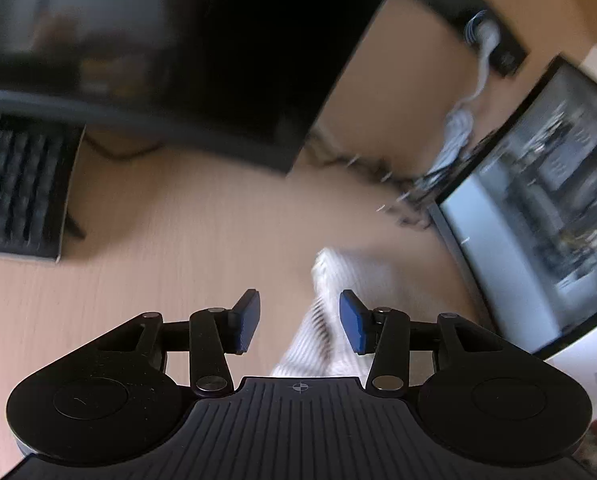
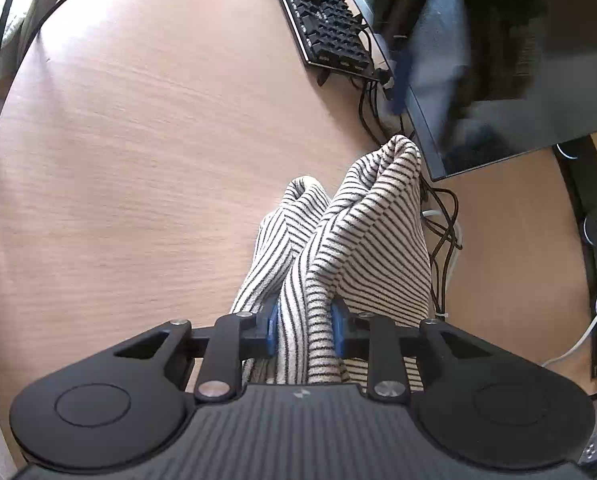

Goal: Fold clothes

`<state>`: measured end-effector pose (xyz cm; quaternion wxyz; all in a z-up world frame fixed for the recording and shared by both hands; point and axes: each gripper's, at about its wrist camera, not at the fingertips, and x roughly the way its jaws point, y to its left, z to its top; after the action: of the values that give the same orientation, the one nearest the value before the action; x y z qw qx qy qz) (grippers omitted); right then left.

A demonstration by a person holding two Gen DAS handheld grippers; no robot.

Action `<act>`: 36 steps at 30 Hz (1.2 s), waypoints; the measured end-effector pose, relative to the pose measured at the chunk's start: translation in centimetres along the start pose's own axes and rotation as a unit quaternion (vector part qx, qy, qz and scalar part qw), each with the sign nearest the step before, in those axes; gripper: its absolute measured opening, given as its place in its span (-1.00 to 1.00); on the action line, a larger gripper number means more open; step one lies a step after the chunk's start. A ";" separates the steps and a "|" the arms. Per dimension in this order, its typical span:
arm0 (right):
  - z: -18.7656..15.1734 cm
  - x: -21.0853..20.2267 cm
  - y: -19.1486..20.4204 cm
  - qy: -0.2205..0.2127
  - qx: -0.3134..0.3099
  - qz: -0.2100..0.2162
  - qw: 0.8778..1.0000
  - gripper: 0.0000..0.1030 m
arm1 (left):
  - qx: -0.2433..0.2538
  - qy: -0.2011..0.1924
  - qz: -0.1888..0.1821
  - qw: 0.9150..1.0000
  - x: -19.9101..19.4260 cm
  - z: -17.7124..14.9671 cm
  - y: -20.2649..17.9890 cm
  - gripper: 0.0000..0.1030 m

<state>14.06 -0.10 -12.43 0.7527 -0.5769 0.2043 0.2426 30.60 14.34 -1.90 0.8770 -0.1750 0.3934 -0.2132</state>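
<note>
A cream garment with thin dark stripes hangs bunched from my right gripper, which is shut on a fold of it above the wooden desk. In the left wrist view the same striped garment shows blurred, just ahead of and below my left gripper. The left gripper is open, its blue pads wide apart and holding nothing. The view is motion-blurred.
A black keyboard and a dark monitor stand at the desk's far side, with tangled cables beside the garment. In the left wrist view a keyboard, a dark monitor and a lit screen surround the desk.
</note>
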 end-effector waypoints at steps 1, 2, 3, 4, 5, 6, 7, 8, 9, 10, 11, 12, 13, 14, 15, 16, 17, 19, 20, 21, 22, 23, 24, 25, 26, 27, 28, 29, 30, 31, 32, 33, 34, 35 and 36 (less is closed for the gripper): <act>0.2 -0.1 0.1 0.002 -0.003 -0.002 1.000 -0.48 | 0.004 -0.001 -0.021 1.000 -0.1 0.1 -0.5 -0.08; 0.3 -0.1 0.2 0.004 -0.003 -0.004 1.000 -0.48 | 0.007 0.003 -0.043 0.999 0.1 -0.1 -1.0 -0.08; 0.5 -0.1 0.2 0.007 0.001 -0.005 1.000 -0.47 | 0.009 0.008 -0.067 0.998 0.2 -0.4 -1.5 -0.08; 0.8 -0.4 0.2 0.011 0.013 -0.003 1.000 -0.47 | 0.018 0.015 -0.072 0.997 0.8 -0.8 -2.1 -0.08; 1.1 -0.6 0.1 0.014 0.024 -0.001 1.000 -0.46 | 0.028 0.023 -0.073 0.997 1.6 -1.2 -2.8 -0.08; 1.3 -0.9 -0.1 0.017 0.041 0.003 0.999 -0.45 | 0.038 0.031 -0.074 0.996 2.4 -1.7 -3.5 -0.08; 1.3 -1.2 -0.8 0.020 0.069 0.014 0.997 -0.45 | 0.057 0.037 -0.063 0.996 3.2 -2.2 -3.9 -0.09; 1.3 -1.6 -1.7 0.022 0.101 0.028 0.994 -0.41 | 0.080 0.042 -0.044 0.995 4.0 -2.8 -4.0 -0.11; 1.1 -2.2 -2.6 0.021 0.134 0.044 0.990 -0.33 | 0.096 0.047 -0.026 0.994 4.7 -3.3 -3.8 -0.13; 0.9 -2.9 -3.6 0.016 0.173 0.065 0.983 -0.28 | 0.104 0.052 -0.013 0.993 5.2 -3.6 -3.2 -0.13; 0.6 -3.7 -4.7 0.010 0.216 0.086 0.973 -0.14 | 0.103 0.054 -0.013 0.993 5.6 -3.7 -2.6 -0.13; 0.2 -4.5 -5.8 0.003 0.259 0.102 0.960 0.00 | 0.099 0.055 -0.016 0.993 5.9 -3.7 -1.9 -0.12; -0.2 -5.3 -7.0 -0.006 0.303 0.112 0.946 0.05 | 0.097 0.055 -0.021 0.994 6.0 -3.6 -1.6 -0.11; -0.7 -6.1 -8.2 -0.015 0.345 0.122 0.930 0.13 | 0.096 0.054 -0.027 0.994 6.1 -3.5 -1.4 -0.09; -1.4 -6.8 -9.2 -0.022 0.386 0.128 0.913 0.19 | 0.100 0.053 -0.030 0.993 6.3 -3.5 -1.4 -0.08; -2.2 -7.4 -10.2 -0.028 0.423 0.127 0.897 0.22 | 0.105 0.052 -0.032 0.993 6.5 -3.5 -1.4 -0.05; -2.7 -7.8 -10.9 -0.032 0.455 0.124 0.881 0.27 | 0.110 0.051 -0.035 0.992 6.8 -3.6 -1.3 -0.02; -2.2 -7.1 -11.9 -0.025 0.486 0.107 0.867 0.35 | 0.109 0.050 -0.038 0.992 7.0 -3.7 -1.1 0.00; -2.6 -5.9 -11.8 -0.015 0.486 0.097 0.868 0.37 | 0.105 0.050 -0.039 0.992 6.9 -3.7 -1.0 0.00; -3.9 -4.1 -11.8 0.000 0.480 0.093 0.872 0.37 | 0.102 0.049 -0.041 0.993 6.9 -3.7 -0.9 0.00; -4.9 -2.6 -11.5 0.016 0.473 0.093 0.876 0.37 | 0.097 0.048 -0.039 0.993 6.9 -3.8 -0.8 0.01; -5.4 -1.6 -10.6 0.032 0.463 0.101 0.880 0.37 | 0.093 0.047 -0.036 0.994 6.9 -3.8 -0.8 0.01; -6.0 -0.8 -9.9 0.041 0.459 0.106 0.881 0.45 | 0.089 0.046 -0.032 0.994 6.9 -3.9 -0.9 0.02; -6.7 -0.5 -9.6 0.034 0.467 0.110 0.877 0.49 | 0.086 0.047 -0.027 0.995 7.0 -4.1 -1.1 0.04; -7.4 -0.1 -9.3 0.026 0.474 0.113 0.873 0.58 | 0.085 0.044 -0.018 0.995 6.9 -4.3 -1.2 0.05; -8.0 0.1 -9.0 0.019 0.480 0.117 0.869 0.62 | 0.086 0.041 -0.008 0.995 6.8 -4.5 -1.4 0.06; -8.4 -0.1 -9.0 0.012 0.482 0.120 0.868 0.63 | 0.086 0.037 0.002 0.996 6.8 -4.7 -1.7 0.09; -8.8 -0.3 -9.0 0.005 0.485 0.125 0.865 0.64 | 0.080 0.032 0.014 0.996 6.8 -4.8 -1.9 0.15; -9.2 -0.2 -9.0 -0.001 0.491 0.132 0.861 0.65 | 0.072 0.028 0.026 0.997 6.8 -5.0 -2.1 0.23; -9.6 -0.2 -9.1 -0.007 0.497 0.139 0.857 0.66 | 0.057 0.027 0.043 0.997 7.1 -5.1 -2.2 0.38; -10.0 -0.3 -9.1 -0.014 0.500 0.146 0.853 0.69 | 0.037 0.030 0.051 0.998 7.4 -5.3 -2.3 0.40; -10.3 -0.4 -9.2 -0.023 0.498 0.155 0.853 0.73 | 0.017 0.033 0.056 0.998 7.6 -5.5 -2.3 0.41; -10.5 -0.6 -9.4 -0.032 0.496 0.166 0.852 0.75 | 0.005 0.029 0.064 0.998 7.7 -5.7 -2.4 0.44; -10.8 -0.7 -9.4 -0.042 0.492 0.181 0.851 0.89 | -0.001 0.022 0.074 0.997 7.5 -5.9 -2.6 0.44; -10.9 -0.3 -9.4 -0.050 0.482 0.201 0.851 1.00 | -0.006 0.016 0.083 0.996 7.2 -6.0 -2.9 0.44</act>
<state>19.18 -12.74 -7.72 0.8804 -0.0750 0.3692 0.2880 29.66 7.34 -8.73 0.8841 -0.1434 0.4220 -0.1403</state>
